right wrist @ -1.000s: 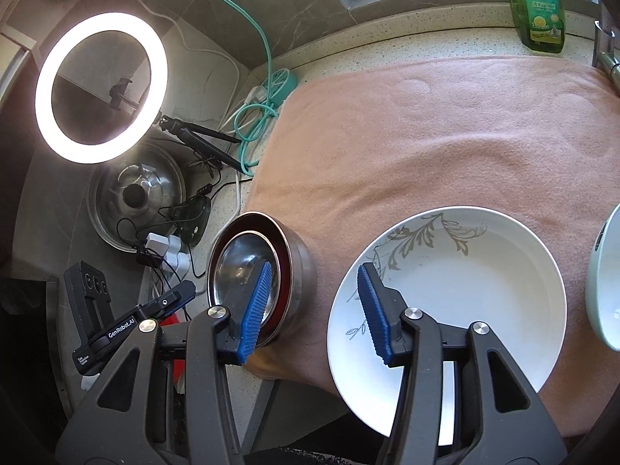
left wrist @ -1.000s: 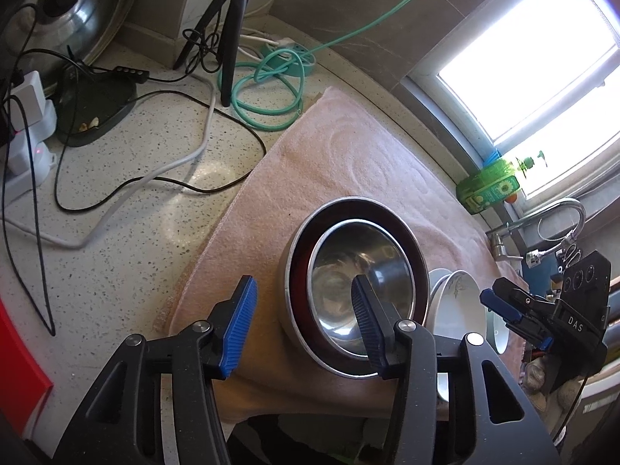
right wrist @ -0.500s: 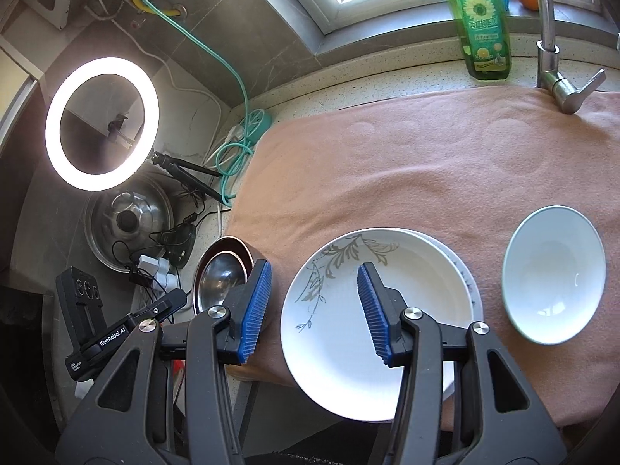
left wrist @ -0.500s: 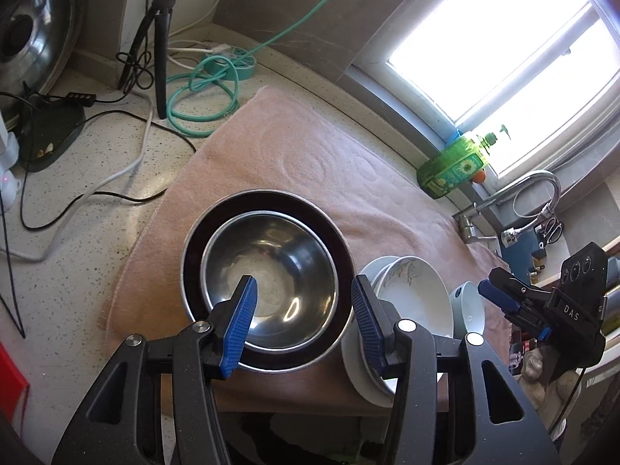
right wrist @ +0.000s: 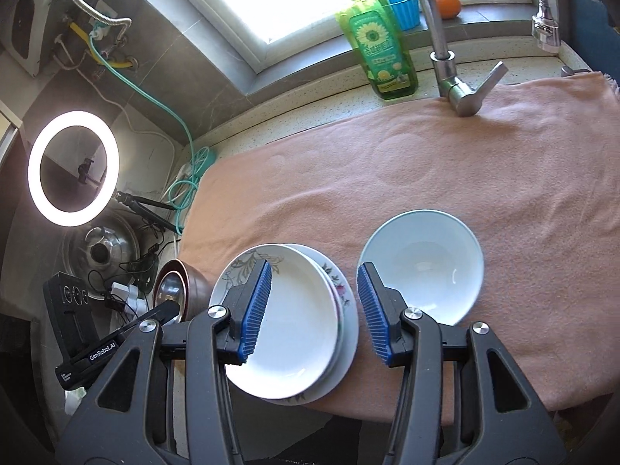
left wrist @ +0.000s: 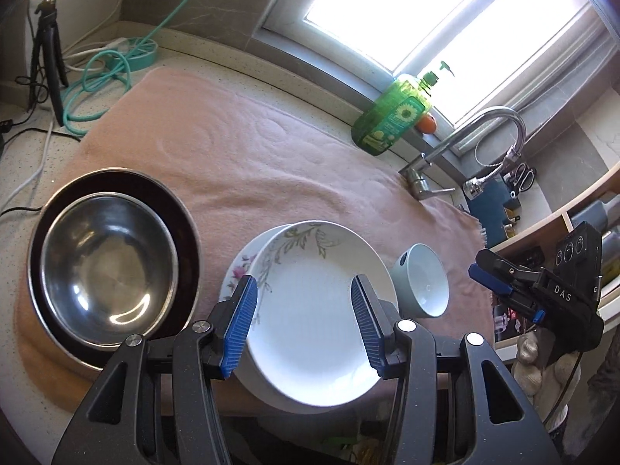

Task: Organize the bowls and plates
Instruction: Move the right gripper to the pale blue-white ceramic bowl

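Two white leaf-patterned plates (left wrist: 317,310) (right wrist: 290,325) lie stacked at the front edge of a pink towel (left wrist: 240,155) (right wrist: 426,178). My left gripper (left wrist: 306,325) hovers open above the stack, nothing between its blue pads. To the stack's left a steel bowl (left wrist: 106,267) (right wrist: 170,290) nests inside a dark red bowl (left wrist: 186,228) (right wrist: 195,285). On the stack's right sits a pale blue bowl (left wrist: 426,286) (right wrist: 422,263). My right gripper (right wrist: 314,310) hangs open and empty over the gap between the plates and that bowl; it also shows at the right of the left wrist view (left wrist: 503,290).
A green soap bottle (right wrist: 376,50) and a tap (right wrist: 453,77) stand at the towel's far edge under the window. Teal hose, cables and a tripod (left wrist: 50,58) crowd the counter on the left, near a ring light (right wrist: 73,172) and a steel pot (right wrist: 100,248).
Both grippers have swung to the right along the towel: the left from over the nested bowls to over the plates, the right from over the plate toward the pale blue bowl. Their jaws kept the same width.
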`<action>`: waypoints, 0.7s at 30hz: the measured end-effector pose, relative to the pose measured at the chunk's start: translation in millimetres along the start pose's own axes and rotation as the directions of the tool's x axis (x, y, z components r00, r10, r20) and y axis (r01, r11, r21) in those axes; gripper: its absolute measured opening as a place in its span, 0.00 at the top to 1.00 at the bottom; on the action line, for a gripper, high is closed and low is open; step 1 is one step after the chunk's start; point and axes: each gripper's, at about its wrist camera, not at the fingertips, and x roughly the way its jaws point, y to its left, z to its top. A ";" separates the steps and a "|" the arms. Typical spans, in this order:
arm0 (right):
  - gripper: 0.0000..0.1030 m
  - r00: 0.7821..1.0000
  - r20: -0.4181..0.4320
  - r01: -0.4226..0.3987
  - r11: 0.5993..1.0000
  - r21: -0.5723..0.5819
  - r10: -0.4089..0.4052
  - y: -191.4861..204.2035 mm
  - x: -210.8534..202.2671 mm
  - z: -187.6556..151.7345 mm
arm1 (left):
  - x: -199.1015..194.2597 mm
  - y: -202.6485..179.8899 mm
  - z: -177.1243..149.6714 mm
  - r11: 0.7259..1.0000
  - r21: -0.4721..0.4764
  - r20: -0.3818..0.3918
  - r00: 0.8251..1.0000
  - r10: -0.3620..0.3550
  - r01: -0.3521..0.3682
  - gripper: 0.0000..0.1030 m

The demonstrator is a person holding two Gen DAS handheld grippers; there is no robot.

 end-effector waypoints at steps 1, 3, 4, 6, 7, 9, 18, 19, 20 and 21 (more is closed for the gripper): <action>0.52 1.000 0.004 0.011 1.000 0.005 -0.011 -5.8 -2.4 0.1 | 4.2 -6.3 -0.9 1.000 0.012 -0.007 1.000 -0.007 0.007 0.53; 0.52 0.999 0.011 0.033 0.999 0.013 -0.033 -17.4 -6.7 0.1 | 13.8 -20.0 -3.0 0.999 0.039 -0.023 1.000 -0.017 0.018 0.53; 0.52 0.999 0.015 0.042 0.999 0.017 -0.043 -22.7 -9.2 -0.5 | 19.1 -27.4 -4.0 0.998 0.052 -0.031 0.999 -0.021 0.023 0.53; 0.52 0.998 0.020 0.066 0.997 0.025 -0.067 -34.5 -13.5 -0.9 | 28.7 -39.8 -5.5 0.996 0.078 -0.049 0.998 -0.031 0.034 0.53; 0.52 0.996 0.024 0.081 0.996 0.029 -0.082 -40.2 -15.2 -1.0 | 33.2 -46.0 -6.0 0.995 0.090 -0.057 0.998 -0.035 0.040 0.53; 0.52 0.994 0.027 0.105 0.994 0.039 -0.106 -52.5 -17.3 -2.1 | 42.9 -58.1 -6.7 0.992 0.112 -0.073 0.996 -0.045 0.053 0.53; 0.30 0.988 0.012 0.154 0.987 0.054 -0.154 -91.7 -16.6 -6.3 | 87.7 -103.9 -10.9 0.976 0.208 -0.151 0.988 -0.038 0.070 0.53; 0.26 0.987 0.007 0.161 0.986 0.052 -0.161 -94.0 -14.5 -6.1 | 91.5 -107.8 -11.1 0.973 0.221 -0.155 0.987 -0.033 0.067 0.52; 0.18 0.986 0.003 0.165 0.985 0.051 -0.165 -95.9 -12.8 -6.2 | 96.0 -111.9 -11.0 0.971 0.232 -0.162 0.986 -0.026 0.064 0.52; 0.14 0.987 0.000 0.163 0.985 0.049 -0.163 -97.5 -11.4 -6.8 | 100.6 -115.4 -11.0 0.968 0.242 -0.167 0.986 -0.021 0.061 0.52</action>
